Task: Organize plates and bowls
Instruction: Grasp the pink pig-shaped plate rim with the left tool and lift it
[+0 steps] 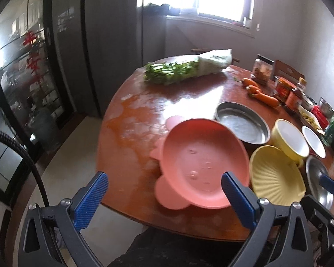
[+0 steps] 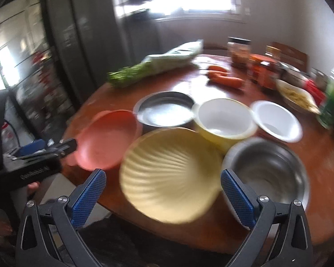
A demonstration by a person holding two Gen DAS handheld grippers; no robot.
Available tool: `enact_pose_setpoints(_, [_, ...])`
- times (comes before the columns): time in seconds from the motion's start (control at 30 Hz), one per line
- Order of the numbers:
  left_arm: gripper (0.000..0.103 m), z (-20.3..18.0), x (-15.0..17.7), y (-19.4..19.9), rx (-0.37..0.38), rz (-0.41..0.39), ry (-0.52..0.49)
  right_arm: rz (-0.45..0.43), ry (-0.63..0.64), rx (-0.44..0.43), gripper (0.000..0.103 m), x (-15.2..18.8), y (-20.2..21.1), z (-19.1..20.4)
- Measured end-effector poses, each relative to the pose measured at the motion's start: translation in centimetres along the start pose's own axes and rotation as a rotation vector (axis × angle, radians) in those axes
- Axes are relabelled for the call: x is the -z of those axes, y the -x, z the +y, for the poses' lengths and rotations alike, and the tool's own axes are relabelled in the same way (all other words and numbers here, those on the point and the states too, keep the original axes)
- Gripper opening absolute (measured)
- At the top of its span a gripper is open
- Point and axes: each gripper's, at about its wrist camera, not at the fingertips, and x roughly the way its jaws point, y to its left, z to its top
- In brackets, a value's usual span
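**Both grippers spread wide at the table's near edge, nothing held**

The left gripper (image 1: 164, 187) hangs with its blue-padded fingers (image 1: 90, 200) spread far apart. Its right finger overlaps the near rim of the pink plate (image 1: 202, 166) in the left wrist view, but whether it touches cannot be told; nothing is clamped between the pads. The pink plate, with rounded ear-like tabs, sits tilted at the near left edge of the round wooden table (image 1: 140, 120).

The right gripper (image 2: 163, 189) is likewise wide open and empty, its fingers framing the yellow ribbed plate (image 2: 169, 175), which sits at the near edge just right of the pink plate. Contact with it cannot be judged, since this view is blurred.

Just beside the yellow ribbed plate on the right stands a steel bowl (image 2: 269, 173). Behind these, toward the table's middle, are a shallow metal pan (image 2: 164, 109), a yellow bowl (image 2: 225, 120) with a white inside, and a small white bowl (image 2: 276, 120). Along the far edge lie bagged greens (image 1: 184, 69), with carrots (image 1: 260, 91) and jars (image 1: 282, 86) toward the far right edge.
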Motion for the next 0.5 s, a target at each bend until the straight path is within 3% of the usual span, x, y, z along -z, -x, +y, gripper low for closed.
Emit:
enact_pose_setpoints(0.3, [0.102, 3.0, -0.9, -2.9, 0.003, 0.072, 0.039, 0.042, 0.132, -0.029, 0.097, -3.6, -4.7, 4.4])
enact_pose_setpoints(0.4, [0.102, 2.8, -1.3, -3.9, 0.001, 0.099, 0.026, 0.057, 0.133, -0.049, 0.088, -4.5, -6.3, 4.3])
enact_pose_setpoints(0.5, [0.102, 2.5, -1.5, -4.6, 0.012, 0.112, 0.008, 0.084, 0.164, -0.034, 0.071, -5.2, -8.0, 4.5])
